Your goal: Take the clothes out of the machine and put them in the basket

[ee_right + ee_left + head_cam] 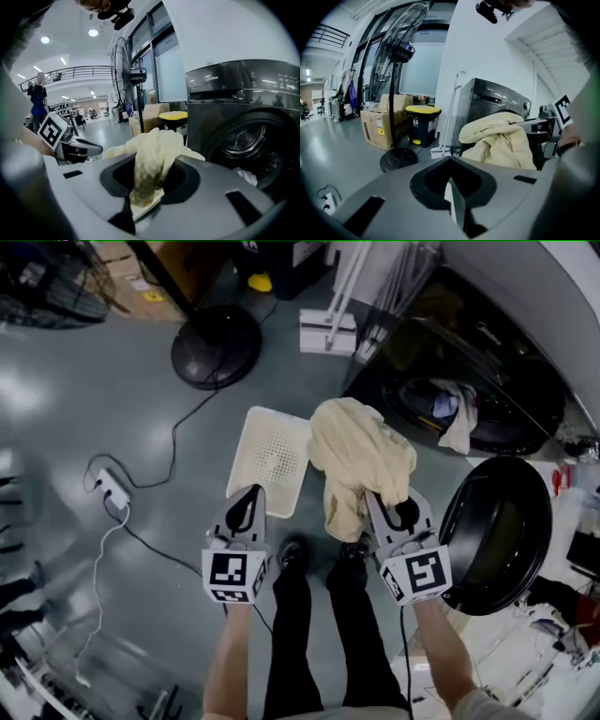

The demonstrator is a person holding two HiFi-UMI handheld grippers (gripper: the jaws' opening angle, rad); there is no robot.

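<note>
A cream cloth (361, 456) hangs in the air over the right side of the white perforated basket (267, 460), which sits on the floor. My right gripper (370, 495) is shut on the lower part of the cloth; in the right gripper view the cloth (152, 150) bunches between the jaws. My left gripper (255, 491) is left of it above the basket's near edge, shut with nothing in it. The dark washing machine (487, 381) stands at the upper right with its round door (497, 531) swung open. More clothes (452, 413) lie in the drum mouth.
A standing fan's round base (216, 345) is on the floor beyond the basket, with a cable running to a power strip (111, 488). A white mop head (328, 332) lies by the machine. A yellow-lidded bin (423, 124) and a cardboard box (377, 129) stand farther back.
</note>
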